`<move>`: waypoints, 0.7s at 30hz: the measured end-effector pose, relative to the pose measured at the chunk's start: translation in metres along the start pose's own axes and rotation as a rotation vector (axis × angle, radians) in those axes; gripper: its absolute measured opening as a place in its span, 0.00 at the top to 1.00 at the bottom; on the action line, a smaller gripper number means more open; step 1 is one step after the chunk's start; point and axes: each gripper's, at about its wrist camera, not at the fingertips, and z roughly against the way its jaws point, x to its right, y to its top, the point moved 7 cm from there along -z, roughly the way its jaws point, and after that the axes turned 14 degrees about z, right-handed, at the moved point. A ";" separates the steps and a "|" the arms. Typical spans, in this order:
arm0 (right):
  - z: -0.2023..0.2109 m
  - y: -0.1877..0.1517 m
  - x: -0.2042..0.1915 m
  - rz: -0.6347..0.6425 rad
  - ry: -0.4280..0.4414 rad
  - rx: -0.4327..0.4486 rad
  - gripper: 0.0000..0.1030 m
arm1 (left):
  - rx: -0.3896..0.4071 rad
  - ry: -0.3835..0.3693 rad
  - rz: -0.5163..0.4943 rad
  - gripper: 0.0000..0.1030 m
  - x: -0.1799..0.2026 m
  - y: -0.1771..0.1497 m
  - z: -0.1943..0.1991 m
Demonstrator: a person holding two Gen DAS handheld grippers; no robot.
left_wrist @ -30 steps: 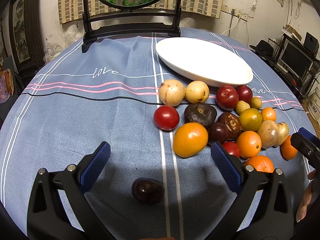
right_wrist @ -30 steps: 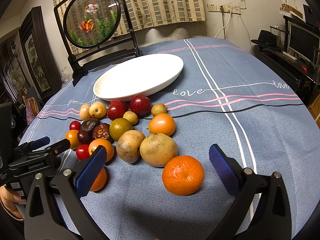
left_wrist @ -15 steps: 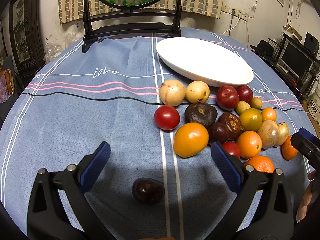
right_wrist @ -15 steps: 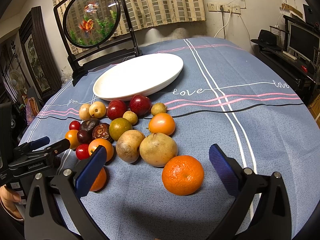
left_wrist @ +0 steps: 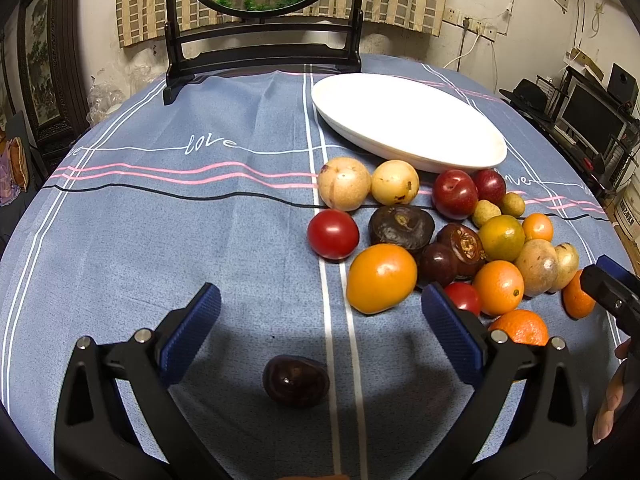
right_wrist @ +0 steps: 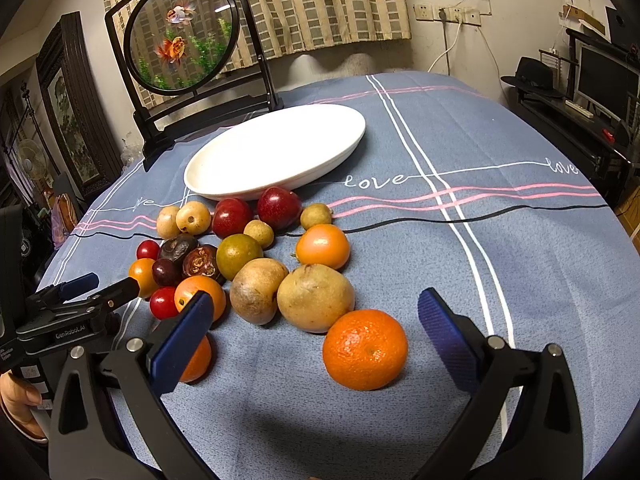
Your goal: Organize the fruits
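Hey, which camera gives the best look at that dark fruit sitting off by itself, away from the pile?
The left wrist view. The lone dark fruit lies there in full, unblocked, on the tablecloth between the left gripper and its open fingers. The right wrist view does not show it.

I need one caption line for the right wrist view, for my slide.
Open right gripper faces an orange mandarin lying beside mixed fruits, with an empty white plate behind them.

Home living room. Table (right_wrist: 520, 280) under blue "love" cloth; goldfish-picture screen (right_wrist: 182, 36) at 11 o'clock; checked curtains (right_wrist: 320, 4) at 12; monitor (right_wrist: 606, 80), hat (right_wrist: 532, 74) on shelf at 2; framed painting (left_wrist: 38, 68) at 10.
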 end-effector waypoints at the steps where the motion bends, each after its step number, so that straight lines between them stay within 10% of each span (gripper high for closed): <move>1: 0.000 0.000 0.000 -0.002 0.000 0.000 0.01 | -0.001 0.001 -0.001 0.02 0.000 0.000 0.000; 21: 0.001 0.001 0.003 -0.018 0.005 0.000 0.01 | -0.096 0.023 -0.022 0.06 0.003 -0.005 -0.028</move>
